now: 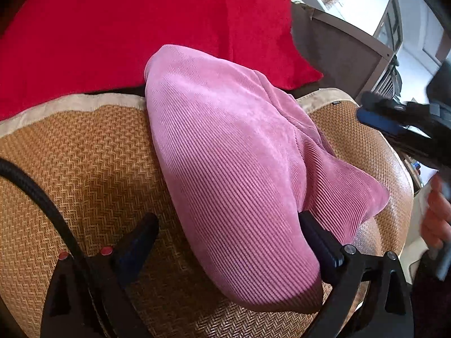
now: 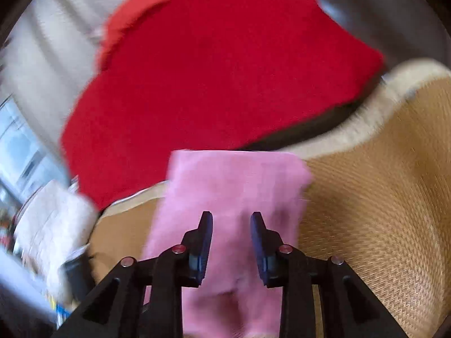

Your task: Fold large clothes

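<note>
A pink corduroy garment (image 1: 225, 146) lies folded in a long strip on a woven straw mat (image 1: 84, 169). My left gripper (image 1: 228, 219) is open, its jaws wide apart on either side of the garment's near end, the right finger (image 1: 318, 239) against the cloth. In the right wrist view, which is blurred, the pink garment (image 2: 234, 186) lies below my right gripper (image 2: 231, 219), which is open and empty above it. The right gripper also shows at the right edge of the left wrist view (image 1: 394, 124).
A large red cushion (image 1: 126, 33) lies behind the mat, also in the right wrist view (image 2: 214, 73). The mat has a beige border (image 1: 70, 107). A black cable (image 1: 42, 191) runs by the left gripper. Furniture and a window stand at the right (image 1: 380, 42).
</note>
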The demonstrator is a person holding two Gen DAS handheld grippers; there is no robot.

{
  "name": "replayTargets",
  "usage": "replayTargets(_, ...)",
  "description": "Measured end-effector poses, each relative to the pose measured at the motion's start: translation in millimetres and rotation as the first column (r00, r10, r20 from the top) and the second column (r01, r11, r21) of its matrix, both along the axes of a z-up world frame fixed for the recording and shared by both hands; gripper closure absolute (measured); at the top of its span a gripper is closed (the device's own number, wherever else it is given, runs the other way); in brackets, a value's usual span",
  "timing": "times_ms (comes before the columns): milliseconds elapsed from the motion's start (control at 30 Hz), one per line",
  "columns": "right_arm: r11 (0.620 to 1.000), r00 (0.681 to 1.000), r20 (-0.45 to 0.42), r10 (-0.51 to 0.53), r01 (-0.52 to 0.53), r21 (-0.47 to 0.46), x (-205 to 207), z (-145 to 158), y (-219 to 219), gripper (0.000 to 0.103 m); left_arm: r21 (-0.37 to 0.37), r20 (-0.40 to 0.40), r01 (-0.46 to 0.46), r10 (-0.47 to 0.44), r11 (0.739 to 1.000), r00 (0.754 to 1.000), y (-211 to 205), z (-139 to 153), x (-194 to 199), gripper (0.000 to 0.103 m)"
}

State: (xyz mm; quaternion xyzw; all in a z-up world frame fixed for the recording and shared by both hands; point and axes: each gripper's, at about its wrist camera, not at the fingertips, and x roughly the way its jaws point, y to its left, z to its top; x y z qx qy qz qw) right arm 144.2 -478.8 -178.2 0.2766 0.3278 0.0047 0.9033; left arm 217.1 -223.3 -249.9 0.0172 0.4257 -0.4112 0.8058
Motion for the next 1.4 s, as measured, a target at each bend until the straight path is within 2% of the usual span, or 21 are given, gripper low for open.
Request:
replayTargets(100,0.998,0.997,-0.042,0.068,-0.068,0.0,-2,-3,27,0.072,0.003,0.001,-0.006,0.006,1.0,1.0,3,-1,-1,0.004)
replayTargets(167,0.995,0.986,-0.134,0.098,-0.096,0.022,1,-25,39,0.074,0.0,-0.008,-0.011,0.011,1.0,1.0,-2,-3,1,0.004)
replayTargets(200,0.997,0.97,-0.229,0.077,-0.079,0.002,4,-47,42,0.076,-0.001,-0.017,-0.002,0.001,1.0,1.0,-1,-2,1,0.004)
replayTargets(233,0.998,0.96,-0.274,0.055,-0.058,-0.001,4,-65,40,0.076,0.007,-0.031,0.015,-0.015,1.0,0.999,0,0,1,0.004)
replayTargets(300,0.994,0.964,-0.259,0.058,-0.033,0.1,1,-85,28,0.075,0.0,-0.035,0.029,-0.029,1.0,0.999,4,9,1,0.005)
replayTargets(367,0.988,0.965,-0.255,0.064,-0.026,0.15,0,-81,20,0.075,-0.026,0.011,0.017,-0.017,1.0,1.0,15,25,1,0.005)
replayTargets(433,0.991,0.962,-0.258,0.09,-0.06,0.122,-1,-71,19,0.076,-0.049,0.068,-0.011,0.014,0.999,0.998,25,39,2,0.005)
replayTargets(500,0.989,0.96,-0.254,0.121,-0.096,0.109,2,-56,18,0.071,0.007,0.104,-0.048,0.046,0.999,0.993,23,38,6,0.005)
replayTargets(533,0.988,0.964,-0.235,0.121,-0.096,0.118,2,-47,18,0.072,0.049,0.097,-0.051,0.046,0.997,0.994,18,29,9,0.004)
replayTargets(567,0.989,0.975,-0.193,0.107,-0.085,0.12,8,-34,12,0.072,0.049,0.072,-0.047,0.044,0.998,0.996,16,22,10,0.004)
replayTargets(667,0.997,0.988,-0.141,0.068,-0.061,0.054,35,-13,4,0.072,0.012,-0.006,-0.051,0.051,0.999,0.999,12,11,14,0.004)
replayTargets(767,0.998,0.984,-0.168,0.053,-0.044,0.055,79,-13,-2,0.072,0.046,0.081,-0.031,0.027,0.998,0.996,5,14,6,0.004)
replayTargets(867,1.0,0.97,-0.243,0.015,-0.009,0.025,128,-37,-8,0.072,0.063,0.123,-0.027,0.019,0.998,0.992,0,15,1,0.004)
replayTargets(967,0.999,0.911,-0.409,0.049,-0.034,0.043,172,-95,-14,0.072,0.074,0.145,-0.038,0.027,0.997,0.989,-3,13,-2,0.004)
replayTargets(1000,0.998,0.92,-0.389,0.054,-0.037,0.053,174,-99,-14,0.072,0.075,0.153,-0.036,0.024,0.997,0.988,-4,13,-4,0.004)
replayTargets(1167,0.998,0.936,-0.351,0.037,-0.049,-0.026,151,-68,-6,0.072,0.105,0.213,-0.05,0.027,0.993,0.977,5,19,-13,0.004)
replayTargets(1267,0.998,0.951,-0.303,0.057,-0.058,0.005,124,-46,0,0.072,0.119,0.245,-0.066,0.035,0.991,0.969,5,21,-18,0.004)
replayTargets(1400,0.994,0.963,-0.253,0.092,-0.102,-0.028,75,-23,21,0.072,0.134,0.278,-0.083,0.043,0.987,0.96,5,24,-26,0.004)
